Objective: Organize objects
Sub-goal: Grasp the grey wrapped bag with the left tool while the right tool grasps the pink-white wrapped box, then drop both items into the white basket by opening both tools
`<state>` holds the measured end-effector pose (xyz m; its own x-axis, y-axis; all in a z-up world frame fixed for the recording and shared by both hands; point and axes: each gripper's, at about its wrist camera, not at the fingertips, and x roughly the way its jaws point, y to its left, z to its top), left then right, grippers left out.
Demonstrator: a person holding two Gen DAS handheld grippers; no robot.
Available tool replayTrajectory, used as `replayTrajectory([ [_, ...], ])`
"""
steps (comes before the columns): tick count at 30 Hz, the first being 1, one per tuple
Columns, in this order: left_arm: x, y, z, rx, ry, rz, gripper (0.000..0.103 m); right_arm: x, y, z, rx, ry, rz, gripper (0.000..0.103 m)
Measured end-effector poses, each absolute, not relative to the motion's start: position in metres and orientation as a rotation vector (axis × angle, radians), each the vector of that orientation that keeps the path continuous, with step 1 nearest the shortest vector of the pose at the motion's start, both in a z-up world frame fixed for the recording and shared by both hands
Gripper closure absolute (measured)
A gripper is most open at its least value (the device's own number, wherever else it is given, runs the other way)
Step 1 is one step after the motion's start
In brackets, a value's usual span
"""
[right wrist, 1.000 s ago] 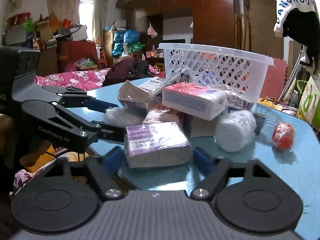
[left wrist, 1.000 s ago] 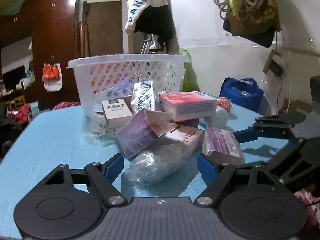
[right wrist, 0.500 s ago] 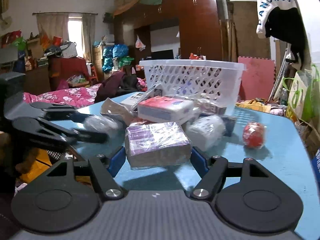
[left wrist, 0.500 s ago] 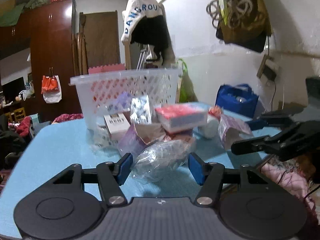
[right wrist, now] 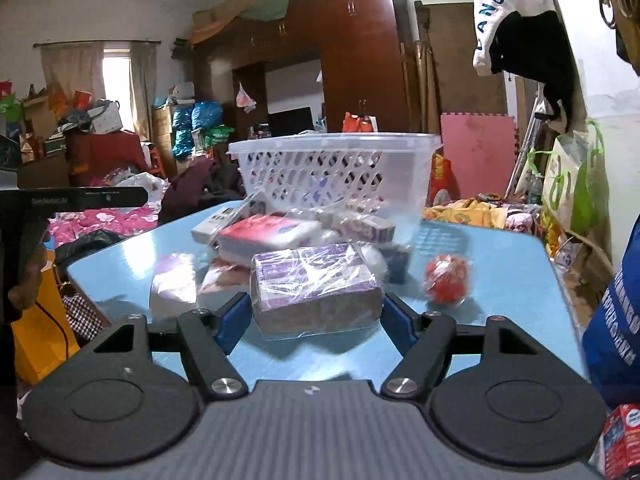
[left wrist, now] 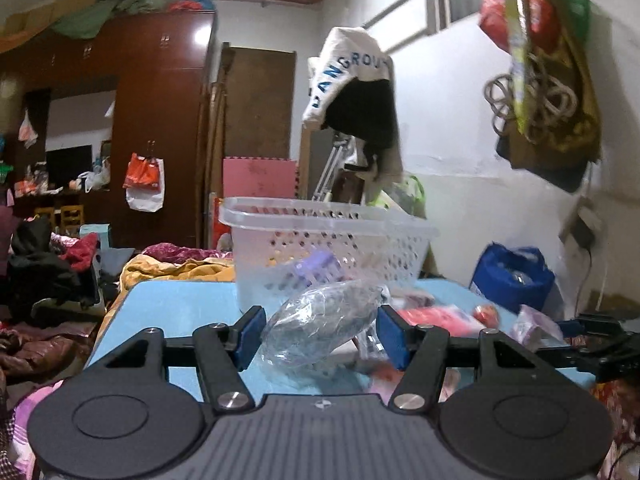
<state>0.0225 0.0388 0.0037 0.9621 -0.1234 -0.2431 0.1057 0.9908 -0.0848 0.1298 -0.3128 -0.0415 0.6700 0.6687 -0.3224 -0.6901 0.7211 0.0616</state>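
We carry a crinkly clear plastic bundle (left wrist: 320, 322) clamped in our left gripper (left wrist: 320, 334) and a purple wrapped tissue pack (right wrist: 316, 285) clamped in our right gripper (right wrist: 316, 320), both needing lifting into the white perforated plastic basket (right wrist: 336, 168) ahead.

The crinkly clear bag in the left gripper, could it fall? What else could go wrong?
Maybe. The clear bag is soft and slippery between the left gripper pads, so it might slide out before reaching the white basket. The right gripper holds a purple wrapped pack by loose plastic film, which could slip too. Both head to one basket, so the grippers might bump each other.
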Motion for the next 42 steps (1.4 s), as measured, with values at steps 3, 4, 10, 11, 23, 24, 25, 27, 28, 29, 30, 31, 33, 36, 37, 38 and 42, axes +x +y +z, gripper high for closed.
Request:
replayTrajectory([
  [3, 0.036, 0.043, 0.02, -0.086, 0.23, -0.12, 0.039, 0.138, -0.309, -0.018, -0.088, 0.288, 0.754, 0.029],
  [4, 0.042, 0.042, 0.027, -0.084, 0.225, -0.121, 0.039, 0.141, -0.305, -0.01, -0.108, 0.272, 0.748, 0.029],
  [10, 0.102, 0.035, 0.082, -0.099, 0.218, -0.124, 0.039, 0.198, -0.259, 0.049, -0.191, 0.172, 0.706, 0.029],
  [11, 0.117, 0.033, 0.089, -0.097, 0.23, -0.115, 0.038, 0.209, -0.251, 0.055, -0.195, 0.179, 0.708, 0.029],
  [23, 0.228, 0.039, 0.072, -0.157, 0.398, -0.038, 0.029, 0.273, -0.194, 0.048, -0.303, 0.285, 0.667, 0.015],
  [24, 0.232, 0.04, 0.071, -0.158, 0.41, -0.039, 0.021, 0.271, -0.196, 0.048, -0.311, 0.266, 0.641, 0.0],
  [25, 0.235, 0.041, 0.07, -0.164, 0.423, -0.035, 0.021, 0.268, -0.196, 0.048, -0.315, 0.24, 0.618, 0.0],
  [27, 0.237, 0.044, 0.069, -0.17, 0.445, -0.036, 0.021, 0.259, -0.201, 0.05, -0.321, 0.232, 0.631, 0.0],
  [28, 0.233, 0.044, 0.07, -0.169, 0.442, -0.039, 0.021, 0.255, -0.206, 0.052, -0.309, 0.239, 0.64, 0.0],
  [29, 0.227, 0.045, 0.07, -0.164, 0.433, -0.04, 0.021, 0.252, -0.212, 0.054, -0.289, 0.239, 0.638, 0.0],
  [30, 0.222, 0.044, 0.072, -0.161, 0.423, -0.041, 0.021, 0.248, -0.219, 0.055, -0.27, 0.236, 0.637, 0.0],
  [31, 0.211, 0.044, 0.072, -0.154, 0.408, -0.048, 0.021, 0.24, -0.229, 0.055, -0.258, 0.232, 0.644, 0.0],
  [33, 0.184, 0.041, 0.071, -0.12, 0.372, -0.073, 0.021, 0.227, -0.249, 0.053, -0.243, 0.225, 0.656, 0.0],
  [36, 0.13, 0.038, 0.055, -0.086, 0.327, -0.114, 0.016, 0.209, -0.286, 0.034, -0.216, 0.23, 0.63, 0.0],
  [37, 0.112, 0.036, 0.045, -0.076, 0.318, -0.117, 0.016, 0.213, -0.293, 0.025, -0.202, 0.257, 0.61, 0.0],
  [38, 0.09, 0.034, 0.031, -0.068, 0.291, -0.107, 0.016, 0.214, -0.303, 0.013, -0.184, 0.295, 0.592, 0.0],
  [42, 0.036, 0.014, -0.017, 0.015, 0.292, -0.127, 0.016, 0.225, -0.319, -0.036, -0.139, 0.471, 0.57, 0.0],
])
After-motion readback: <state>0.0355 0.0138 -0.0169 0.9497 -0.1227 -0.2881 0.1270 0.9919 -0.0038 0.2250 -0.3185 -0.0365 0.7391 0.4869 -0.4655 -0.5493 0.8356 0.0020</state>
